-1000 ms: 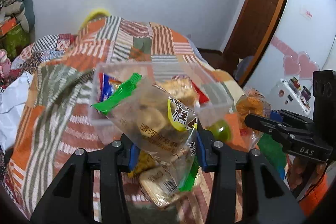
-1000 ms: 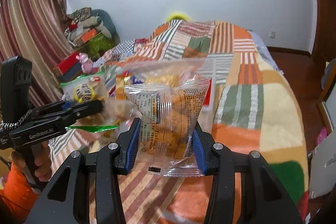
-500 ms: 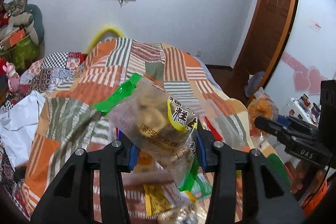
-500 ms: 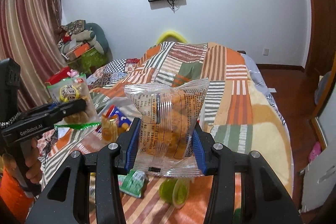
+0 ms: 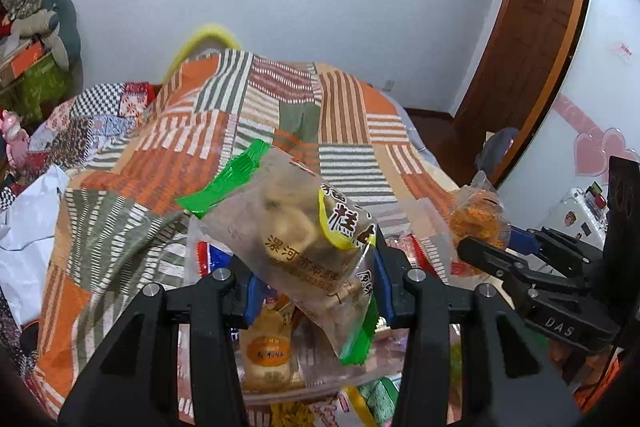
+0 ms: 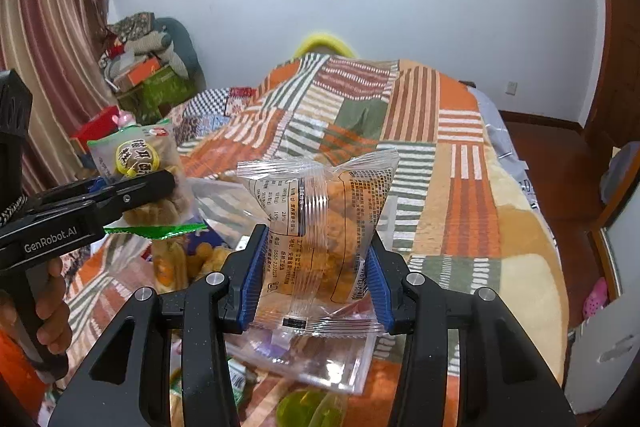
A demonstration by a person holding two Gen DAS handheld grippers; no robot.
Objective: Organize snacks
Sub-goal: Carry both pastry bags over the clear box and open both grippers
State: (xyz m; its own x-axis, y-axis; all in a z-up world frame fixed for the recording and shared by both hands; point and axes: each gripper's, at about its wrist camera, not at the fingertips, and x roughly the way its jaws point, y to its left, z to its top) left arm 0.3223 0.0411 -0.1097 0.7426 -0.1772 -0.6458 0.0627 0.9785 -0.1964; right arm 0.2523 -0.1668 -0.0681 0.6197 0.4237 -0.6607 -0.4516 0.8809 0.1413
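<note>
My left gripper (image 5: pixel 314 291) is shut on a clear snack bag with green ends (image 5: pixel 300 239) holding pale pastries, tilted, above a clear plastic box (image 5: pixel 424 227) of snacks on the bed. It also shows in the right wrist view (image 6: pixel 140 163). My right gripper (image 6: pixel 316 279) is shut on a clear bag of orange fried snacks (image 6: pixel 328 223), upright, above the box's near side (image 6: pixel 320 367). The right gripper (image 5: pixel 480 255) with its orange bag (image 5: pixel 478 215) shows at the right of the left wrist view.
A striped patchwork quilt (image 6: pixel 400 115) covers the bed. Loose snack packets (image 5: pixel 360 399) lie near the box, and a green jelly cup (image 6: pixel 300 405) lies in front. Clutter and boxes (image 6: pixel 148 75) stand at the left wall. A wooden door (image 5: pixel 532 39) is at the right.
Both grippers, still holding their bags, have come down and forward over the clear box, which fills more of both views than half a second ago.
</note>
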